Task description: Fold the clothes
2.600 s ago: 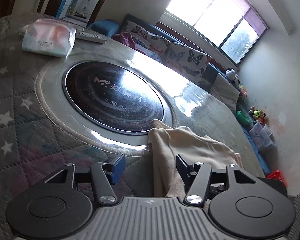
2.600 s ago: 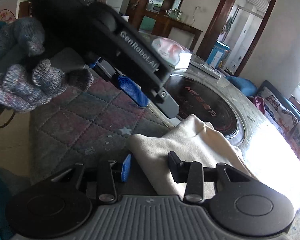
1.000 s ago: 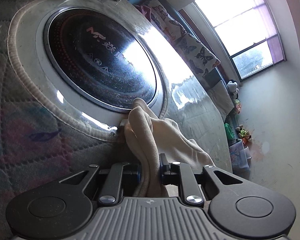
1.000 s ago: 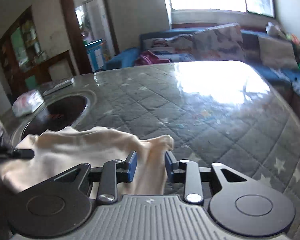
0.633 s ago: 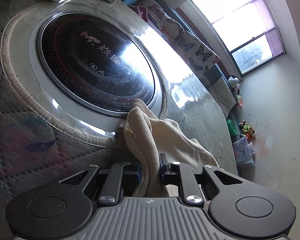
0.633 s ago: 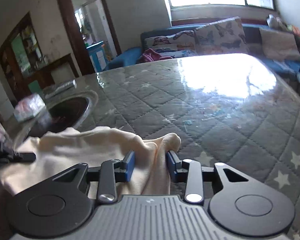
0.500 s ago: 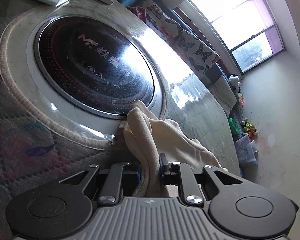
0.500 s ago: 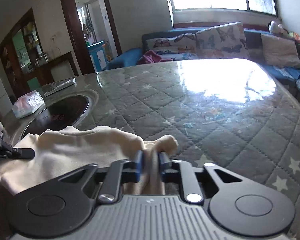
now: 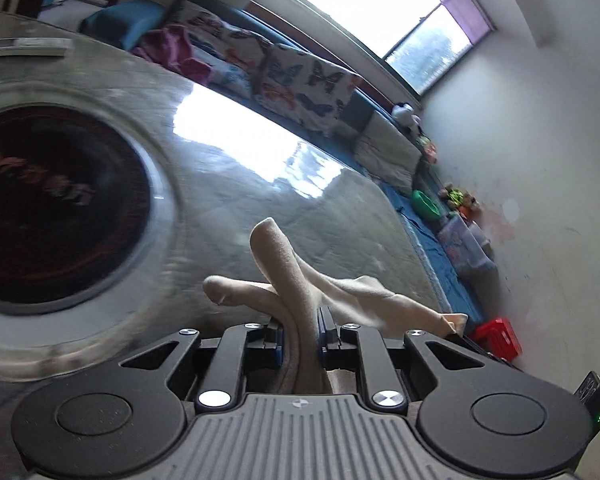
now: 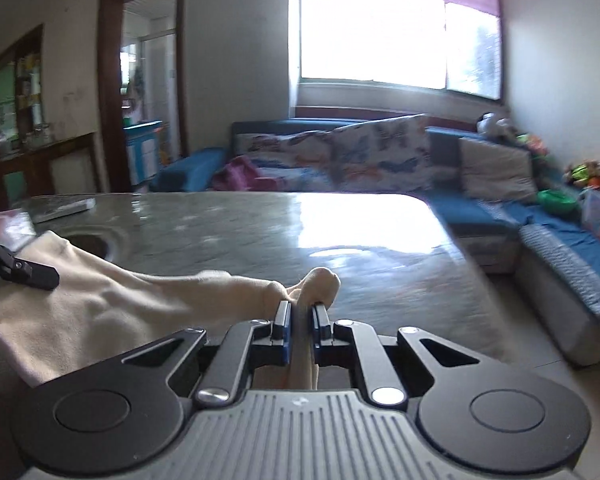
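Note:
A cream cloth garment point(image 9: 284, 268) is held off the quilted grey table point(image 9: 228, 184) between both grippers. My left gripper point(image 9: 300, 334) is shut on one bunched corner of it. My right gripper point(image 10: 300, 322) is shut on another corner point(image 10: 320, 280); the cloth point(image 10: 100, 308) stretches from it to the left. A finger of the left gripper point(image 10: 32, 274) shows at that far end in the right wrist view. The cloth's lower part is hidden below both grippers.
A round dark glass hob point(image 9: 48, 216) is set in the table at the left. A remote point(image 10: 64, 208) and a tissue pack point(image 10: 8, 224) lie at the far left. A blue sofa point(image 10: 500, 184) with butterfly cushions stands beyond the table.
Both grippers have lifted and carried the cloth away from the hob toward the sofa side. The right gripper, still partly open 0.6 s ago, is now shut on its corner.

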A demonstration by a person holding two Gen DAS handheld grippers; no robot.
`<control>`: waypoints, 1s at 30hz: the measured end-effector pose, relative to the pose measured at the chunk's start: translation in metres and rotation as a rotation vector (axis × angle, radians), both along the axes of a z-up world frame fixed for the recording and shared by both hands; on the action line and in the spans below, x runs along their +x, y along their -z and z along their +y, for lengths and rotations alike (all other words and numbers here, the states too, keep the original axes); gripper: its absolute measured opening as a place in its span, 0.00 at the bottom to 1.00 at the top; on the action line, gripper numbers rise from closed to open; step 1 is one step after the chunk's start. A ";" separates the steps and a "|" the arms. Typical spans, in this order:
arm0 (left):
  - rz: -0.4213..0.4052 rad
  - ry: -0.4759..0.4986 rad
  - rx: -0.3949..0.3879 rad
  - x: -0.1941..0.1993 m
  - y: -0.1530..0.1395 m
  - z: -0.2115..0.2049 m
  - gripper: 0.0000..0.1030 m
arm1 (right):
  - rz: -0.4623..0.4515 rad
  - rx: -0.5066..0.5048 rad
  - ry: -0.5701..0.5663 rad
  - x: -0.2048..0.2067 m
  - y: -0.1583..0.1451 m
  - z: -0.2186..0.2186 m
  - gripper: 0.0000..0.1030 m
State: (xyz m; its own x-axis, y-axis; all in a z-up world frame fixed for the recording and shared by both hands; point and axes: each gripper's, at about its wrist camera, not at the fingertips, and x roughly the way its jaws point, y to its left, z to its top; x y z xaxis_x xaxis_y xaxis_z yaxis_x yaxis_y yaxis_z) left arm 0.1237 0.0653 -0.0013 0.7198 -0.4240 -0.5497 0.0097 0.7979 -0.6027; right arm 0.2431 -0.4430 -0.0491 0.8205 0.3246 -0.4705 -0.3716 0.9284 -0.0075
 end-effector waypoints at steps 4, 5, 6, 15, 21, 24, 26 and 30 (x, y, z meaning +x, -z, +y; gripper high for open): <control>-0.018 0.068 0.003 0.027 -0.002 -0.041 0.16 | 0.005 -0.012 0.109 0.016 -0.009 -0.043 0.01; -0.012 0.078 0.006 0.032 0.000 -0.049 0.16 | 0.010 -0.011 0.137 0.021 -0.011 -0.054 0.01; -0.002 0.085 0.010 0.037 0.002 -0.056 0.16 | 0.022 0.003 0.166 0.024 -0.011 -0.065 0.01; 0.032 0.071 0.058 0.043 0.009 -0.060 0.17 | 0.185 0.149 0.099 0.029 0.034 -0.088 0.28; 0.052 0.059 0.098 0.045 0.013 -0.057 0.17 | 0.251 0.214 0.079 0.044 0.053 -0.081 0.32; 0.058 0.059 0.104 0.047 0.015 -0.057 0.17 | 0.238 0.176 0.060 0.046 0.053 -0.071 0.22; 0.060 0.064 0.106 0.048 0.016 -0.060 0.17 | 0.210 0.136 0.055 0.043 0.050 -0.065 0.09; 0.033 0.108 0.111 0.049 0.010 -0.074 0.17 | 0.096 0.034 0.089 0.035 0.031 -0.061 0.02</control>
State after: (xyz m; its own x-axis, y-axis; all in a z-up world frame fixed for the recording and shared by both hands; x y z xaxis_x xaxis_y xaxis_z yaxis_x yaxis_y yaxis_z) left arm 0.1725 -0.0085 -0.0116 0.6541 -0.4328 -0.6203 0.0803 0.8552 -0.5120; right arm 0.2776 -0.5037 -0.0804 0.7983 0.2695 -0.5385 -0.2852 0.9568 0.0560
